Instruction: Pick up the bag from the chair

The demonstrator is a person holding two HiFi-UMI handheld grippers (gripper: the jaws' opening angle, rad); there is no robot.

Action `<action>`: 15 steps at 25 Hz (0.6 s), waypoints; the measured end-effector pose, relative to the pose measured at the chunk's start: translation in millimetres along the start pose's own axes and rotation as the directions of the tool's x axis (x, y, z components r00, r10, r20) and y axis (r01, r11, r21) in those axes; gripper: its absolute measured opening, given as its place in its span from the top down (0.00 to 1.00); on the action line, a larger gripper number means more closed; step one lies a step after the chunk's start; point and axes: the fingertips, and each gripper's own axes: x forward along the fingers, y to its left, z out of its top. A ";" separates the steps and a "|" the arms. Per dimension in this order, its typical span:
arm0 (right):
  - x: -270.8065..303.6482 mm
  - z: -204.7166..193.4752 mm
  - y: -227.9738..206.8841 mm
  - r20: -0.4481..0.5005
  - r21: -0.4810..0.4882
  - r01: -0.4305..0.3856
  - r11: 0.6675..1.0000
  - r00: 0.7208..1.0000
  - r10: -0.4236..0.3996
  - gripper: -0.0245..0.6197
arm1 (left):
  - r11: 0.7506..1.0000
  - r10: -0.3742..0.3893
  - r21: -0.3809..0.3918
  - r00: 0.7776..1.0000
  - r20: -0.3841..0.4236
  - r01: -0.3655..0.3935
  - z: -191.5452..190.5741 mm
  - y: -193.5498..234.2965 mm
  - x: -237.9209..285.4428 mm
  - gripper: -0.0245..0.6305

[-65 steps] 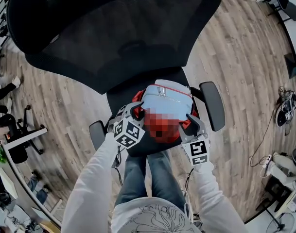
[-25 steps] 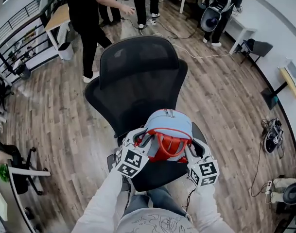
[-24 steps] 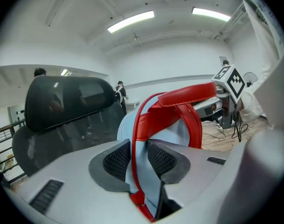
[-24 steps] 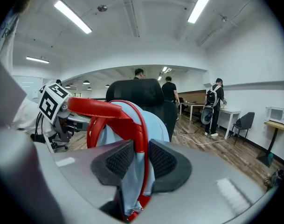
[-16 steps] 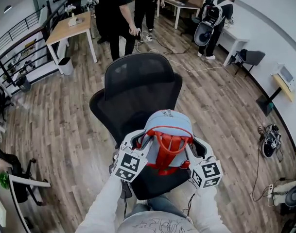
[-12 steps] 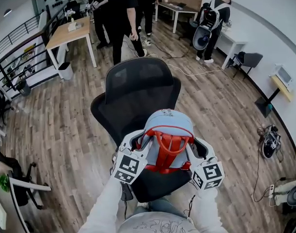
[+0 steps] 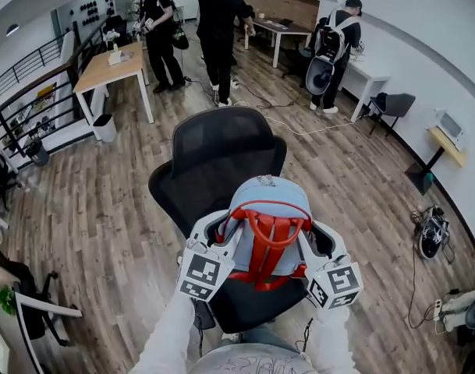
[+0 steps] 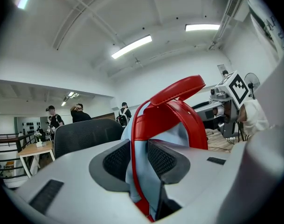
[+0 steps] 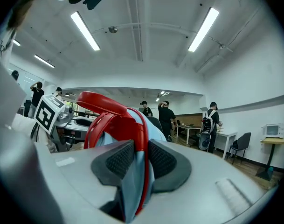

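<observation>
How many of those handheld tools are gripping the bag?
2: the left tool clamps the left side of the bag, and the right tool clamps its right side. None seems hidden.

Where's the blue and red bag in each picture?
Head view: the bag is low in the middle, in front of the black chair.
Left gripper view: the bag is in the middle and a bit right.
Right gripper view: the bag is low, left of the middle.
Shared landmark: the person with a backpack at the back of the room.
</observation>
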 end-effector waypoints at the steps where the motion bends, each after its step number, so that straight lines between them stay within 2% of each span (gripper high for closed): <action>1: -0.8 2.2 1.2 0.004 0.001 0.001 1.000 1.000 -0.001 0.79 | 1.000 0.002 0.000 1.000 0.002 -0.002 2.0 0.5 -1.7 0.79; 15: -8.7 18.1 7.6 0.035 0.017 0.009 1.000 0.999 -0.009 0.79 | 1.000 0.009 -0.009 0.999 0.035 -0.009 17.5 -0.3 -15.2 0.79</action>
